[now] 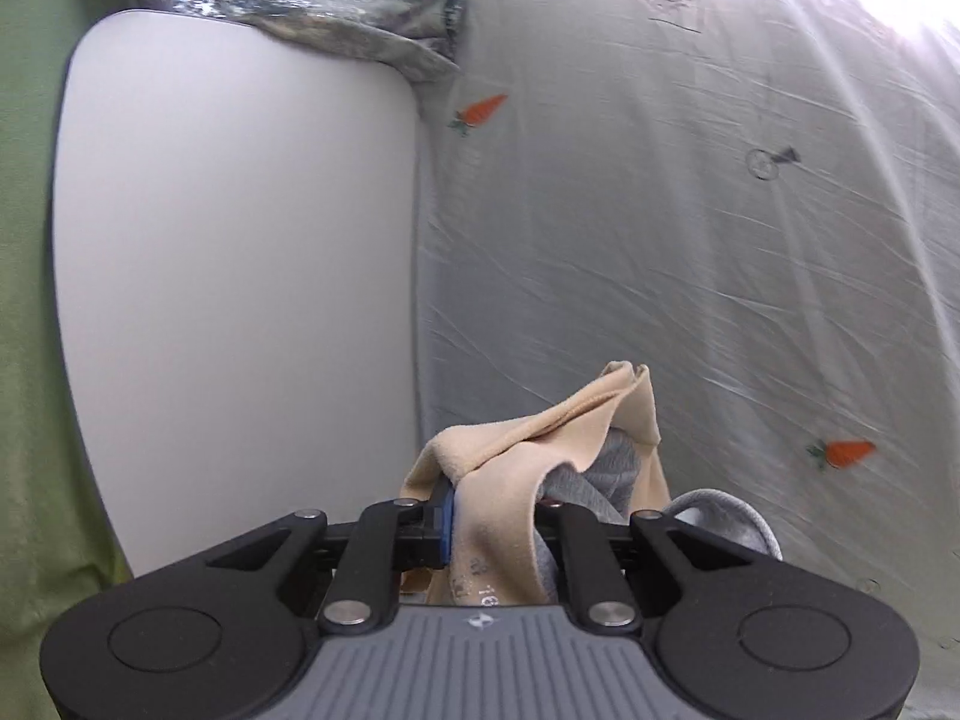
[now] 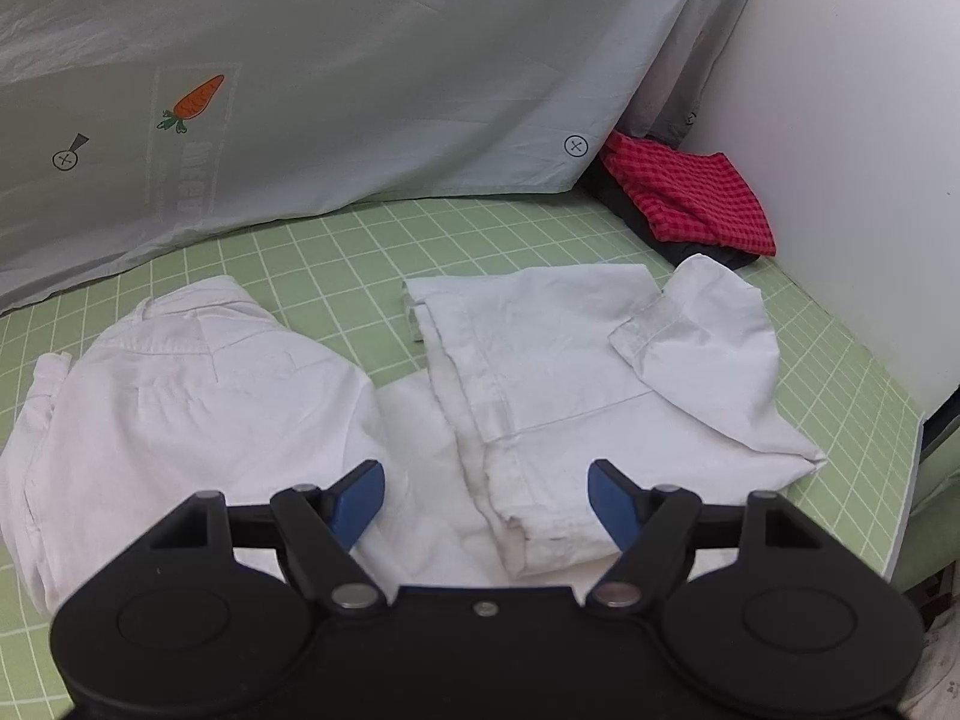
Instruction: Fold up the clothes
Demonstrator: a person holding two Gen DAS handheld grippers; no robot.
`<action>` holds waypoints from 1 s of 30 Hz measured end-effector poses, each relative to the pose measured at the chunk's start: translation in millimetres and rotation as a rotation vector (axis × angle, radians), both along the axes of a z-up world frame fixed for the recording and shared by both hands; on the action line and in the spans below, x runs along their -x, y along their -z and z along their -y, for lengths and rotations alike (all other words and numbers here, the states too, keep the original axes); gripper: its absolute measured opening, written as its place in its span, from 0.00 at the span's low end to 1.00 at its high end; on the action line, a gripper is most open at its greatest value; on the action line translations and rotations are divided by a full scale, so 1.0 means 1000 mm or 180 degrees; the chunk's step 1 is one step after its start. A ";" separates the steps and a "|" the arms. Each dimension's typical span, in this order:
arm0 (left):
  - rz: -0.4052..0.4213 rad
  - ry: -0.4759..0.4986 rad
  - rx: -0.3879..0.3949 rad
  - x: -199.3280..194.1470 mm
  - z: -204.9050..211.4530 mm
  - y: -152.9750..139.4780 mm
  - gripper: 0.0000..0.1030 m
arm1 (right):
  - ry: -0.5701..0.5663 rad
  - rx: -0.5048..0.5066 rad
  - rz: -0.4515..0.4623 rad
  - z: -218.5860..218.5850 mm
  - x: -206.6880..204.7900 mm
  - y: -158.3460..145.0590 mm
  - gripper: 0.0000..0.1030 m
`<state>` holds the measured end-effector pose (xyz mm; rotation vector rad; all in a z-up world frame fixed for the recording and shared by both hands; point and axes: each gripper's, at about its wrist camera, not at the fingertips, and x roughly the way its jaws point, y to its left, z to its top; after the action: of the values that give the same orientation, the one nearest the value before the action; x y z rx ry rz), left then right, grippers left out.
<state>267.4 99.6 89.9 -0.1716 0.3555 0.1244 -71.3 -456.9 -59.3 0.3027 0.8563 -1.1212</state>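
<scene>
My left gripper (image 1: 495, 504) is shut on a beige garment (image 1: 540, 426) with a grey lining (image 1: 606, 471), bunched up between and over its fingers, held up in front of a grey carrot-print sheet (image 1: 690, 210). In the right wrist view, white trousers lie on the green grid mat (image 2: 360, 246): the waist part (image 2: 180, 396) at the left, the folded legs (image 2: 540, 372) at the right. Just above the near edge of the trousers my right gripper (image 2: 486, 495) stands open, with nothing between its blue pads (image 2: 360, 498).
A pale grey rounded panel (image 1: 240, 276) fills the left wrist view's left side, with a camouflage cloth (image 1: 336, 6) above it. A red checked cloth (image 2: 690, 198) on dark fabric lies at the mat's far right corner beside a white wall (image 2: 852, 150). The carrot-print sheet (image 2: 360, 60) hangs behind the mat.
</scene>
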 end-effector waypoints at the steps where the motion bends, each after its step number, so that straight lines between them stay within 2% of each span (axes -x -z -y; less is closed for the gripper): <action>1: -0.0044 -0.0177 -0.0008 -0.013 -0.014 0.012 0.16 | -0.0020 -0.0013 -0.0021 -0.004 -0.007 0.001 0.73; 4: -0.0780 -0.0328 0.0063 -0.049 -0.039 0.057 0.21 | -0.0193 -0.0028 -0.0108 -0.019 -0.021 0.001 0.74; 5: -0.0953 -0.0332 0.0123 -0.053 -0.044 0.068 0.25 | -0.0250 -0.0032 -0.0137 -0.024 -0.026 0.001 0.74; 6: -0.0993 -0.0313 0.0162 -0.049 -0.045 0.075 0.32 | -0.0308 -0.0037 -0.0166 -0.030 -0.031 0.002 0.75; 7: -0.0954 -0.0298 0.0140 -0.042 -0.042 0.075 0.39 | -0.0366 -0.0042 -0.0195 -0.035 -0.036 0.002 0.76; 9: -0.0793 -0.0267 0.0056 -0.025 -0.034 0.069 0.70 | -0.0445 -0.0041 -0.0256 -0.040 -0.042 0.002 0.78; 12: -0.0386 -0.0111 -0.0046 0.003 -0.013 0.043 0.85 | -0.0484 -0.0057 -0.0277 -0.040 -0.047 0.002 0.80; 14: -0.0225 0.0116 -0.0203 0.017 0.013 0.029 0.93 | -0.0458 -0.0092 -0.0223 -0.037 -0.048 0.003 0.81; 16: -0.0122 0.0399 -0.0377 0.031 0.040 0.021 0.95 | -0.0459 -0.0095 -0.0180 -0.036 -0.047 0.003 0.82; 18: -0.0190 0.0737 -0.0460 0.042 0.072 0.031 0.96 | -0.0473 -0.0085 -0.0140 -0.036 -0.045 0.003 0.83; 22: -0.0658 0.1314 -0.0380 0.058 0.144 0.070 0.96 | -0.0504 -0.0107 -0.0027 -0.029 -0.032 0.003 0.86; 24: -0.0913 0.1620 -0.0306 0.067 0.175 0.101 0.96 | -0.0476 -0.0130 0.0015 -0.024 -0.023 0.004 0.86; 26: -0.1242 0.1868 -0.0378 0.076 0.203 0.135 0.96 | -0.0424 -0.0197 -0.0006 -0.018 -0.016 0.008 0.86; 28: -0.1552 0.1957 -0.0442 0.085 0.225 0.164 0.95 | -0.0380 -0.0309 -0.0004 -0.011 -0.010 0.012 0.86; 30: -0.1736 0.2017 -0.0442 0.089 0.237 0.184 0.95 | -0.0337 -0.0395 0.0006 -0.004 -0.006 0.017 0.86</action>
<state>178.2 -137.0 -93.9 0.1230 0.9241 -0.4395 -65.5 -452.7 -76.4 0.3568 0.9316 -0.9714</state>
